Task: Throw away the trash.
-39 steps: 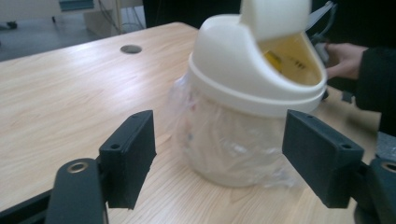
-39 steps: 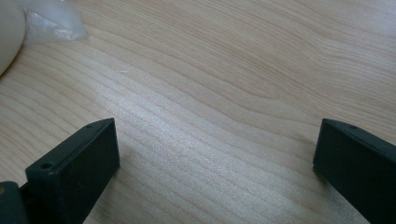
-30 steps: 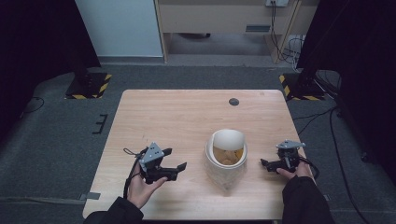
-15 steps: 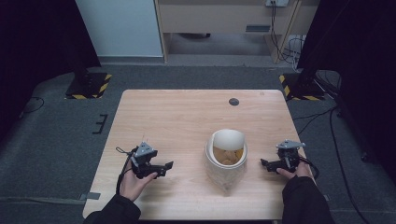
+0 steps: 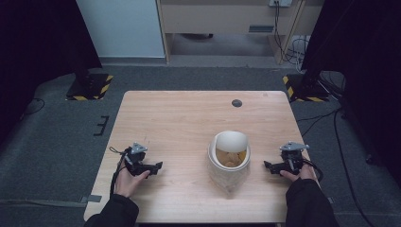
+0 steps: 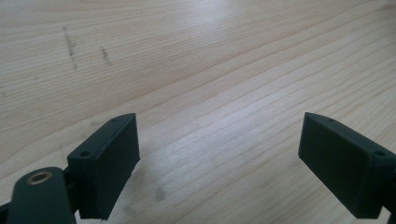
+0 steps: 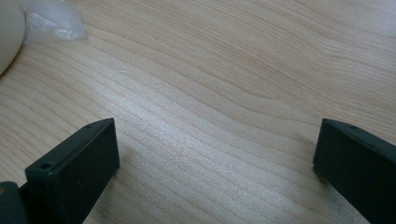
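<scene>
light wood table [image 5: 189, 118] standing on grey carpet [image 5: 61, 142]. white container [image 5: 229, 158] sitting near front edge. left gripper [image 5: 152, 169], front-left, jaws just been opening, empty; right gripper [image 5: 269, 167], front-right, gaping, holding nothing.

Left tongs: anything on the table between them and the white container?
Nothing. In the high view, bare wood runs from the left tongs to the white container; the left gripper view shows bare table too.

On the table [image 5: 179, 113], the bin [image 5: 229, 158] stands between the left gripper [image 5: 153, 169] and right gripper [image 5: 269, 166], near edge.
</scene>
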